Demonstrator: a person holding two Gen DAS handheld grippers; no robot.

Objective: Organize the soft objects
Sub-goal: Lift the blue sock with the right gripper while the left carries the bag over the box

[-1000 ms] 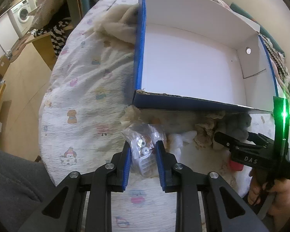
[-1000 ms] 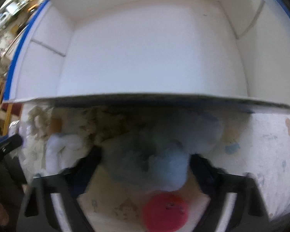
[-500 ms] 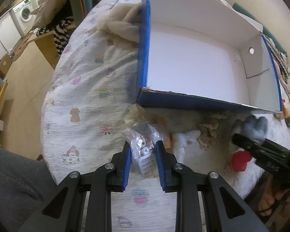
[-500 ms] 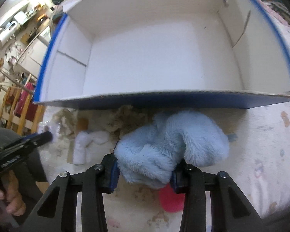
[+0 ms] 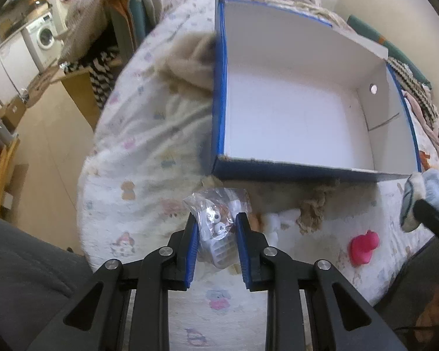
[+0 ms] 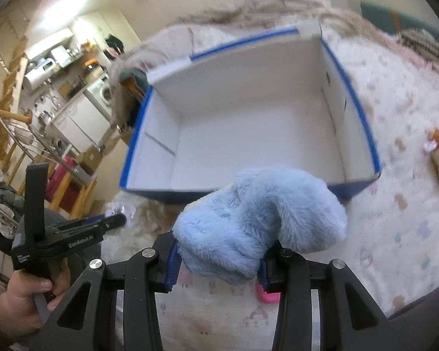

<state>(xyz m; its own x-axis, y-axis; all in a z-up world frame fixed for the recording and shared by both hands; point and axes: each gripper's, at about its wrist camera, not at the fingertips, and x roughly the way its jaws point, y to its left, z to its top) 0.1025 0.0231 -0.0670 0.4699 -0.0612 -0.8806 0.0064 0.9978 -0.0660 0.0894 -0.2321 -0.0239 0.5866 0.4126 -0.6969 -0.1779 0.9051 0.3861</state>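
My right gripper (image 6: pixel 218 259) is shut on a fluffy light-blue soft toy (image 6: pixel 260 222) and holds it above the bed, just in front of the near wall of the blue-edged white box (image 6: pixel 248 134). The toy also shows at the right edge of the left wrist view (image 5: pixel 433 193). My left gripper (image 5: pixel 215 226) is shut on a clear plastic bag of small toys (image 5: pixel 216 222), near the box's (image 5: pixel 292 117) front left corner. The box holds nothing.
A pink soft piece (image 5: pixel 363 247), a beige knitted piece (image 5: pixel 313 210) and a white fluffy piece (image 5: pixel 273 223) lie on the printed bedspread (image 5: pixel 137 158) before the box. A beige fluffy cloth (image 5: pixel 187 64) lies left of the box. The bed edge drops to the floor at left.
My right gripper has closed on the blue toy and lifted it from the bedspread, uncovering the pink piece. The left gripper has kept its hold on the bag, rising slightly.
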